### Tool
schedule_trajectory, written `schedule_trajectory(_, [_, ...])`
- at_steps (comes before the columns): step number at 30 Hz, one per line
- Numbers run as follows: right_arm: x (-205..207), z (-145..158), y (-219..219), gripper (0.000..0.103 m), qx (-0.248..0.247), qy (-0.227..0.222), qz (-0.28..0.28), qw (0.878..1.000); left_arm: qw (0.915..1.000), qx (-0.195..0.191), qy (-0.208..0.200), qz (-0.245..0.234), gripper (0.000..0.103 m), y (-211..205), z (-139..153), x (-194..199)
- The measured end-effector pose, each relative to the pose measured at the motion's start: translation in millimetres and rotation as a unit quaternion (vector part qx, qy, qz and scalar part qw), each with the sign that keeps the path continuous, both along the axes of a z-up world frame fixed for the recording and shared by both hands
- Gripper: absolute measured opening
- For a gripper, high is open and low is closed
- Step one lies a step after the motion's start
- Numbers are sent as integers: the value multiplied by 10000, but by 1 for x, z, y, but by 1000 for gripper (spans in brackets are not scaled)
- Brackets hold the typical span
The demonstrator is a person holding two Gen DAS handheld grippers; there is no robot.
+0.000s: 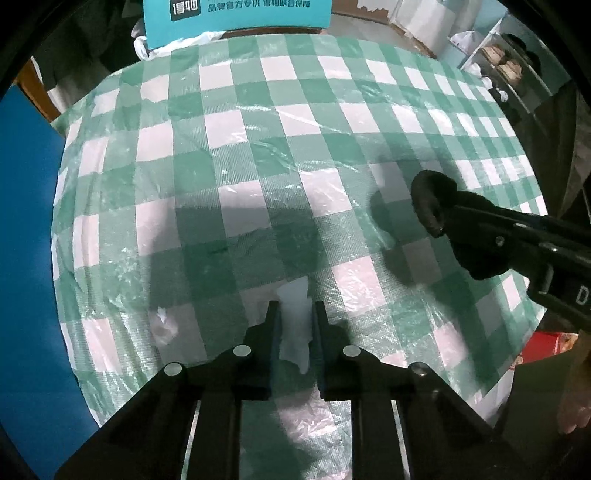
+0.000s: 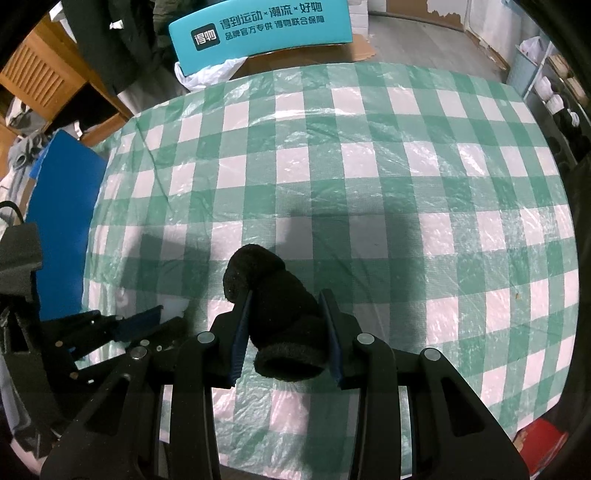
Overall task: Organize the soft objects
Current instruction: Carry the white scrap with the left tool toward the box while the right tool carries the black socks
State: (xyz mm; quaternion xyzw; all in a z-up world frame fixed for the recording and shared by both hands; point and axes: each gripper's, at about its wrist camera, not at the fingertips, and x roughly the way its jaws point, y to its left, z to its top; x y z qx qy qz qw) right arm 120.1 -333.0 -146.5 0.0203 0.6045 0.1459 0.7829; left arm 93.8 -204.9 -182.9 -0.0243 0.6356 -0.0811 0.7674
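My left gripper (image 1: 294, 308) is shut on a torn piece of white tissue (image 1: 295, 325), held low over the checked tablecloth (image 1: 258, 166). My right gripper (image 2: 286, 299) is shut on a rolled black sock (image 2: 273, 295), held above the cloth. The sock (image 1: 430, 201) and the right gripper's fingers (image 1: 517, 229) also show at the right of the left wrist view. The left gripper (image 2: 155, 314) shows at the lower left of the right wrist view.
A small white tissue scrap (image 1: 164, 325) lies on the cloth left of the left gripper. A teal box (image 2: 258, 29) with a white plastic bag (image 2: 207, 74) stands beyond the table's far edge. A blue board (image 2: 62, 221) is at the left, a red box (image 2: 541, 439) at the near right.
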Motion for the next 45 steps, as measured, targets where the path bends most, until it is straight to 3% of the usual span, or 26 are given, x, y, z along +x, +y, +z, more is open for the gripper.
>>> schedule_trajectory(6, [-2,8,3,34,59,-89,35,9999,9997,-128,-173,67,15,13,18,-5])
schedule_trajectory(31, [-14,64,35,34,248,-698,426,9963,9935,-31,-1114,233,15,53,92,-8])
schedule_trajectory(45, [-20,88,58,34,370,-907,681,9929,9903,-110,-1313,430,15,76,112,-12])
